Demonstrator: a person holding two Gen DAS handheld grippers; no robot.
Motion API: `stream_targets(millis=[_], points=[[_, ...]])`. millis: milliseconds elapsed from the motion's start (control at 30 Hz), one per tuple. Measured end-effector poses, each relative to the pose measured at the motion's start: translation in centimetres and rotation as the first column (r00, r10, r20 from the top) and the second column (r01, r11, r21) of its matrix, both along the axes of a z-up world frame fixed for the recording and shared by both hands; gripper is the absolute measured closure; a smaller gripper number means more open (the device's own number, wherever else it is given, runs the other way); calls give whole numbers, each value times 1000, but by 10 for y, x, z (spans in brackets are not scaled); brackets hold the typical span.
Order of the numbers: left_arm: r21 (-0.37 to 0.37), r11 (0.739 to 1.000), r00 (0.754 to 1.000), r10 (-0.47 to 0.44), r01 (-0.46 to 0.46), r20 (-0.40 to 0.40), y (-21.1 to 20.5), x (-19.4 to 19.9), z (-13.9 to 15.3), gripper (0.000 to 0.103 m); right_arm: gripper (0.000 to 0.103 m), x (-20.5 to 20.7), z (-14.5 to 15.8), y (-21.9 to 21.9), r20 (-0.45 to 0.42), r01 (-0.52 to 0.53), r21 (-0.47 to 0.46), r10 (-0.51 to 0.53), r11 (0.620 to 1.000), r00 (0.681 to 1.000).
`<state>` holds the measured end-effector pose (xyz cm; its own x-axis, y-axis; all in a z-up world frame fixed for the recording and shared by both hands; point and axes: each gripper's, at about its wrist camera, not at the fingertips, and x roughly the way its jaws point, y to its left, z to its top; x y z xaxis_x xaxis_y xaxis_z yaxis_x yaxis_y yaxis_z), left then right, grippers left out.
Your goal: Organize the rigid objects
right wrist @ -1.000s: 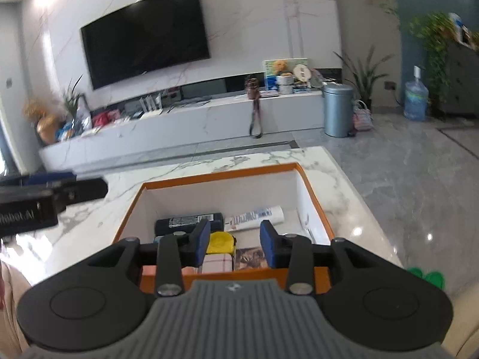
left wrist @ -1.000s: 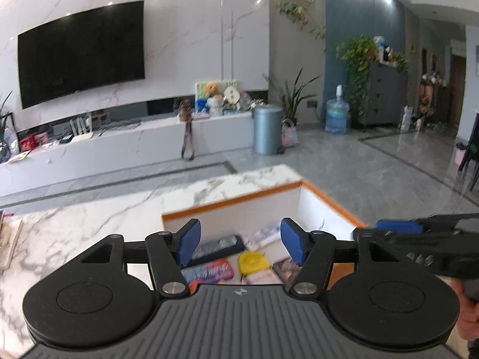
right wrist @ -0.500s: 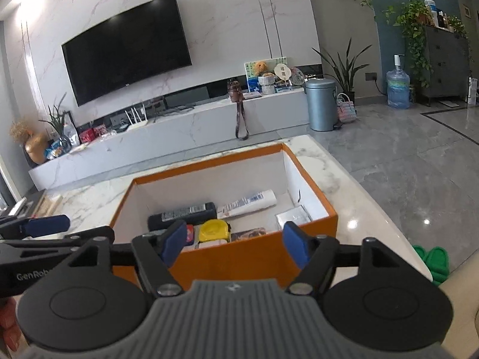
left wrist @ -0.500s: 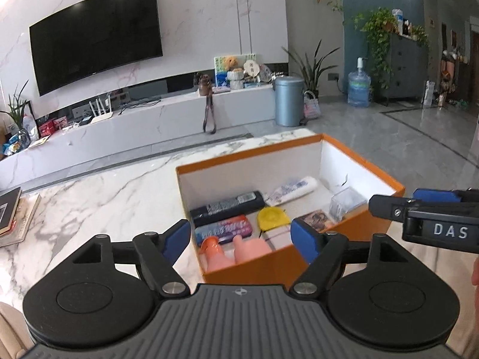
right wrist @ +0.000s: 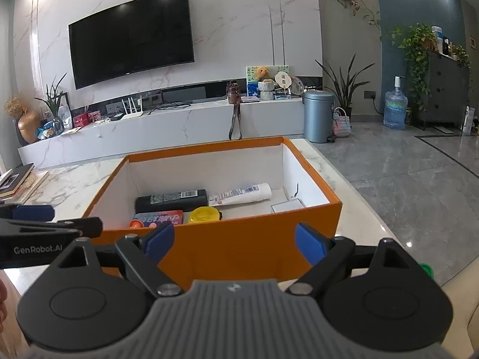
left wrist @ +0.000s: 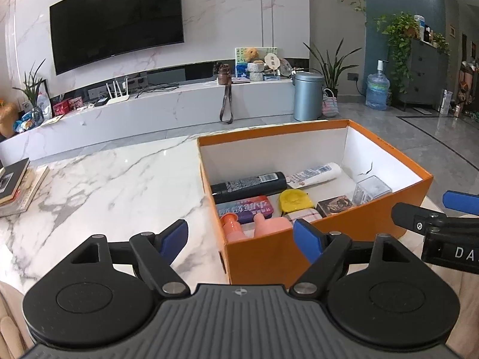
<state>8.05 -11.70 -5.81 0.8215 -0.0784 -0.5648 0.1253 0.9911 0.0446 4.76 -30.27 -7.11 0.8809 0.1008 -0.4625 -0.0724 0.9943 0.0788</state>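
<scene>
An orange box (left wrist: 317, 248) with white inside walls stands on the marble table (left wrist: 104, 185); it also shows in the right wrist view (right wrist: 245, 248). Inside lie a black tube (left wrist: 248, 185), a white tube (left wrist: 317, 175), a yellow tape measure (left wrist: 295, 199), a red and blue tin (left wrist: 245, 208), a pink bottle (left wrist: 269, 224), a dark card box (left wrist: 335, 205) and a clear case (left wrist: 371, 190). My left gripper (left wrist: 241, 240) is open and empty before the box's near left corner. My right gripper (right wrist: 235, 242) is open and empty before the box's near wall.
A stack of books (left wrist: 16, 185) lies at the table's left edge. The table's right edge (right wrist: 368, 209) drops to a grey tiled floor. Beyond the table stand a low white TV bench (left wrist: 149, 110) and a blue bin (left wrist: 308, 95).
Both grippers have pulled back and up from over the box to in front of its near wall. The right gripper's jaws have opened wider. The box's contents have not moved.
</scene>
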Motion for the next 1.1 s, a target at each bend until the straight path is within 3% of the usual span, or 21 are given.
stream_targets(millis=[67,1100], points=[[-6,1000,1000,7,-7,0,3,-1,-1,0,15,4,-3,-1,-21,6,-4,-6,1000,1000],[-24,1000,1000,16,-16,7,15,-10,-5,0,15,8,-6,5,-49,12,-23,-13,1000,999]])
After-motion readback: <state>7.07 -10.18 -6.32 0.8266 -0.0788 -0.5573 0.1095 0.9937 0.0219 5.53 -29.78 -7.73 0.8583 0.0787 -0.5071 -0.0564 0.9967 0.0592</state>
